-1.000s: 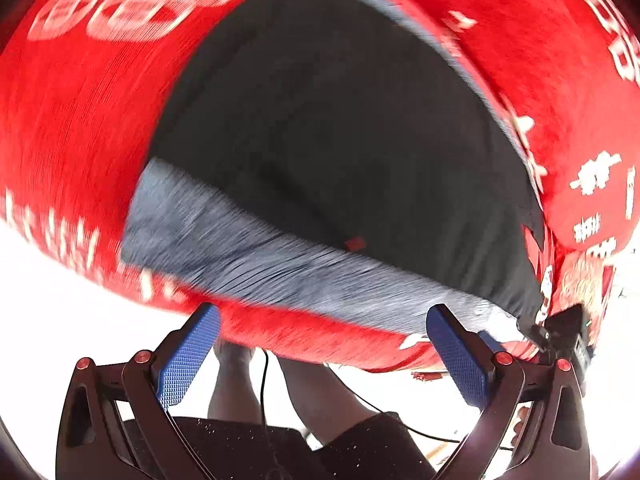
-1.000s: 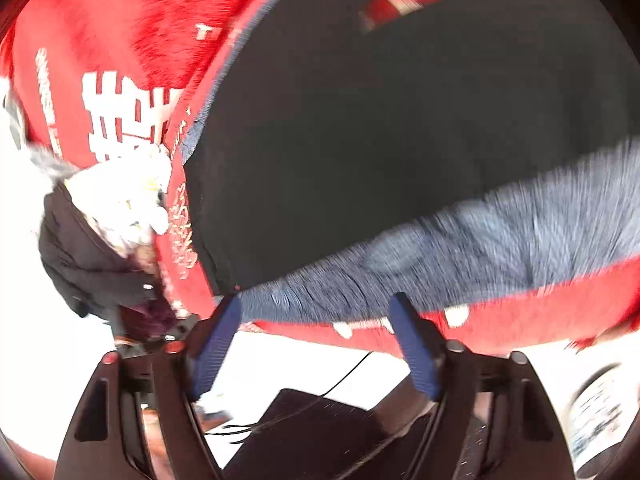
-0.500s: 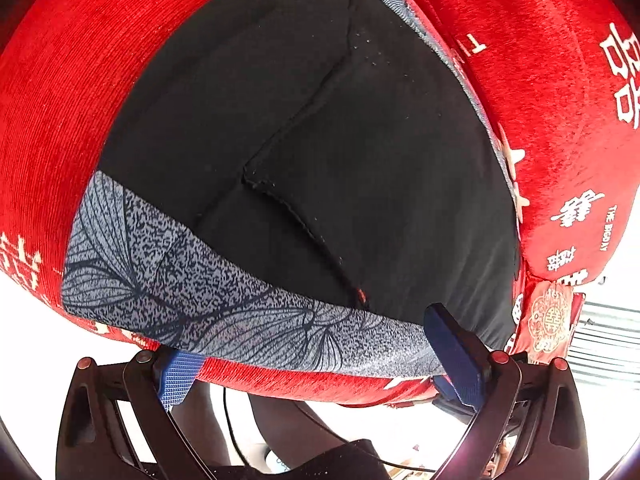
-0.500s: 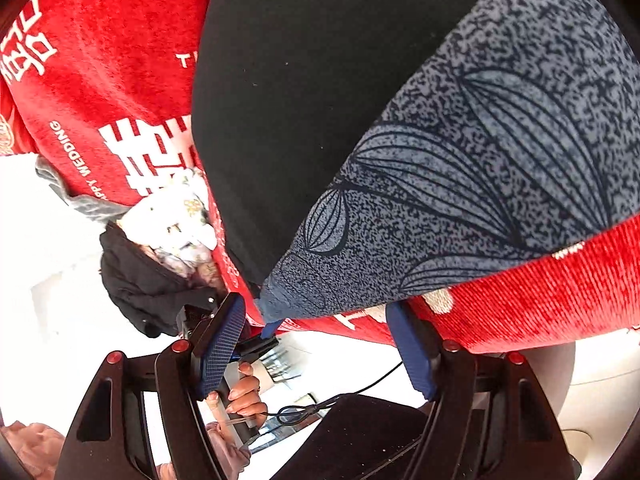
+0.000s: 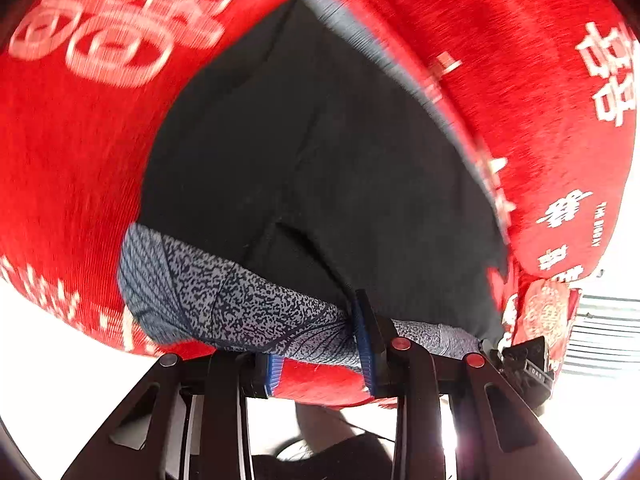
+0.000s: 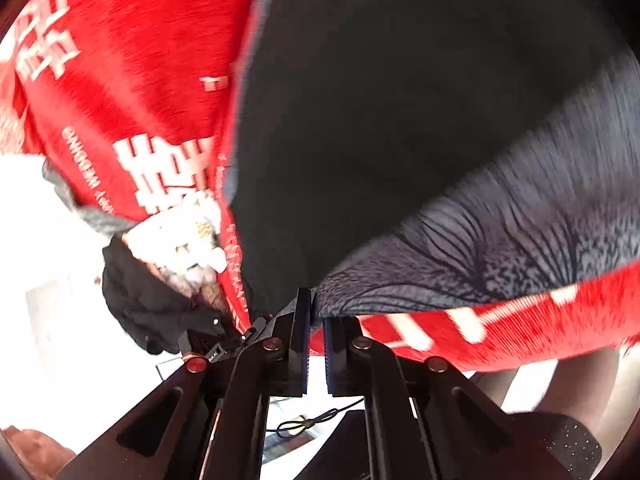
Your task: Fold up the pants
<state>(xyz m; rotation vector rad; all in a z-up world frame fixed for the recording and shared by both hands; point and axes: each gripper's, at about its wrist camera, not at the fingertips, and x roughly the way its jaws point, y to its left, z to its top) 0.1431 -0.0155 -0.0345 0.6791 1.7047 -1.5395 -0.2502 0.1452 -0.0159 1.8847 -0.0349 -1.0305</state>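
Both grippers are on the waistband (image 5: 240, 304), so I read this as the grab stage of the first fold, nothing folded yet as far as I can see.

Left gripper (image 5: 320, 344): fingers closed in on the grey leaf-print waistband, fabric bunched between the blue pads (image 5: 362, 336). I'd call that a real grasp.

Right gripper (image 6: 316, 332): fingers nearly together, pinching the corner of the same waistband (image 6: 500, 248) where it meets the black side of the pants. Only a thin bit of cloth is caught between them, so the hold looks shallower than the left one.

The black pants (image 5: 320, 160) lie spread flat on the red bedspread (image 5: 72, 184), the one with white printed characters. The waistband sits at the near edge of the bed, legs running away from me. The far end is blurred in both views, so I can't tell how the leg hems lie.

Off to the side in the right wrist view there's a heap of other clothing (image 6: 168, 272), black and white, at the bed edge. It's touching the bedspread and sits close to the pants' side seam.

Done: pants laid out, waistband gripped at two points. Left: the whole fold, i.e. lift, carry over, lay down, then any second fold.

Risk as I judge it: right pinch slipping off on lift.
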